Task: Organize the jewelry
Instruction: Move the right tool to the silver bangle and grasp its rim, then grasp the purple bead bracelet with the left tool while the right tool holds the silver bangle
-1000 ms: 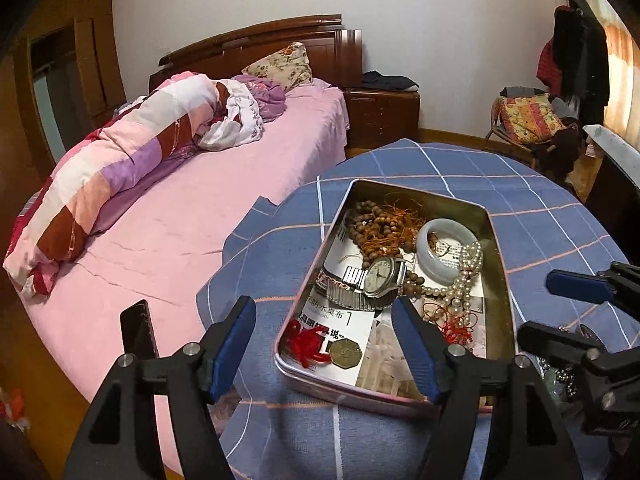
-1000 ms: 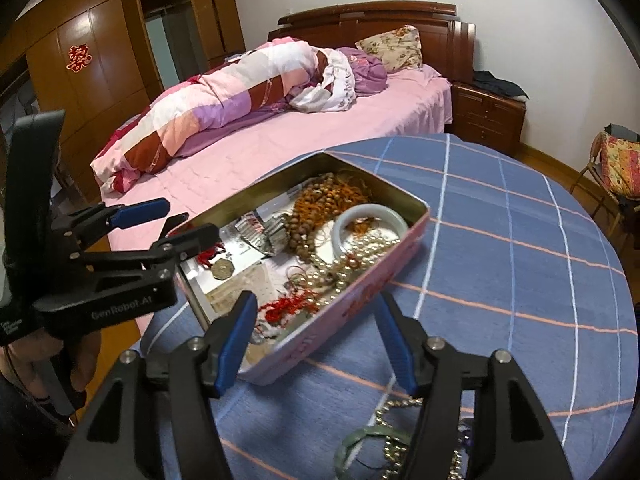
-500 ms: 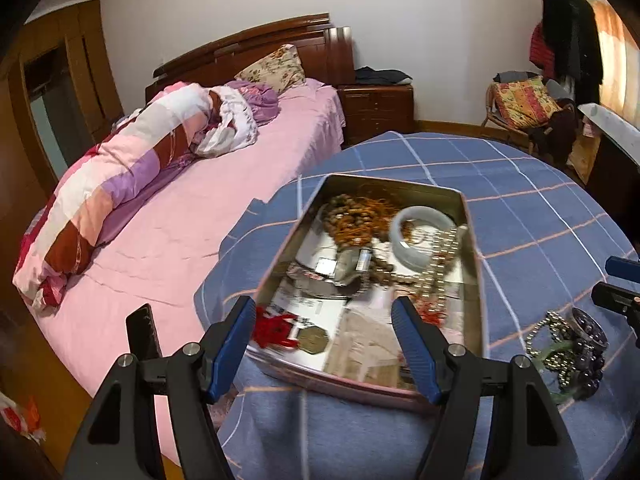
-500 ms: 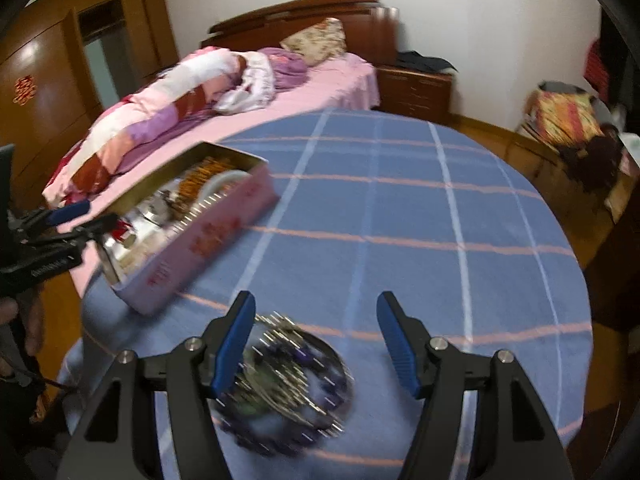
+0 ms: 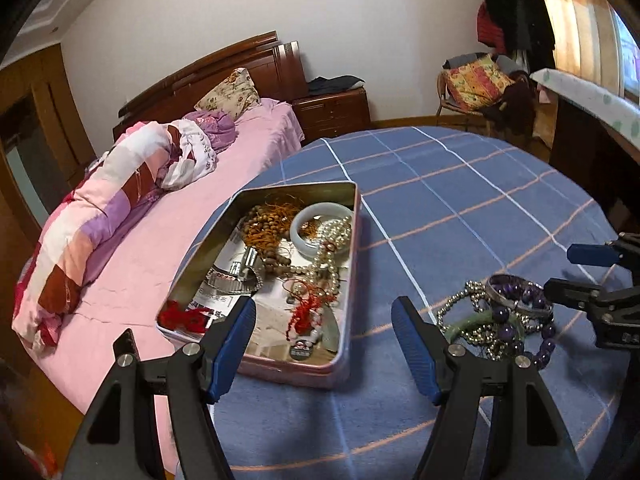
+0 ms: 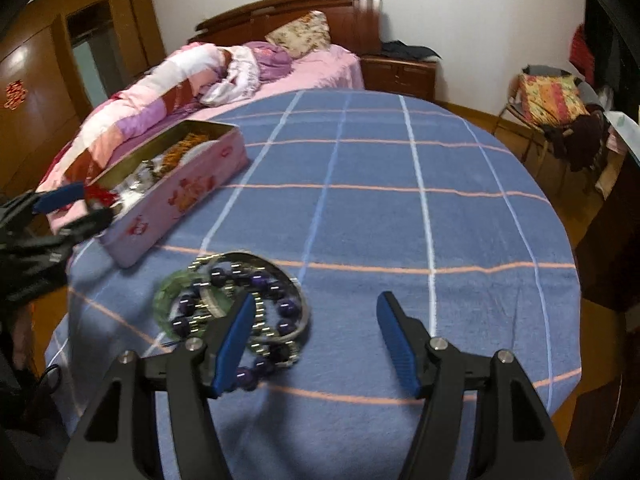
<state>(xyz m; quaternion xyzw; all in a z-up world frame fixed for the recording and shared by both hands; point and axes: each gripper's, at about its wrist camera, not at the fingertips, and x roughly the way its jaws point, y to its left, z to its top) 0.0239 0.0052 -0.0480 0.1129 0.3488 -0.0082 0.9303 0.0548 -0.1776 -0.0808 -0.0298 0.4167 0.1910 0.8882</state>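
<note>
Between the blue pads of the left claw (image 5: 323, 344), spread wide and released, sits the near end of the pink tin (image 5: 256, 364); nothing gripped. Tin lies open on the bench (image 5: 460, 208), on its blue checked cloth, near the edge by the bed (image 5: 168, 240). Inside: white bangle (image 5: 320, 229), pearl strand (image 5: 330, 256), brown bead string (image 5: 268, 228), metal watch band (image 5: 232, 282), red tassels (image 5: 186, 316), all tangled over paper. Right claw (image 6: 316, 336) also released, empty, hovering low over the cloth; its left pad overlaps the loose jewelry pile (image 6: 236, 304) in view, contact unclear. Pile lies on the cloth apart from the tin, to its right: purple bead bracelet (image 5: 520, 320), green bangle (image 6: 170, 292), silver bangle (image 5: 516, 294), metal bead chain (image 5: 460, 308), overlapping one another. Right wrist frame is motion-blurred.
</note>
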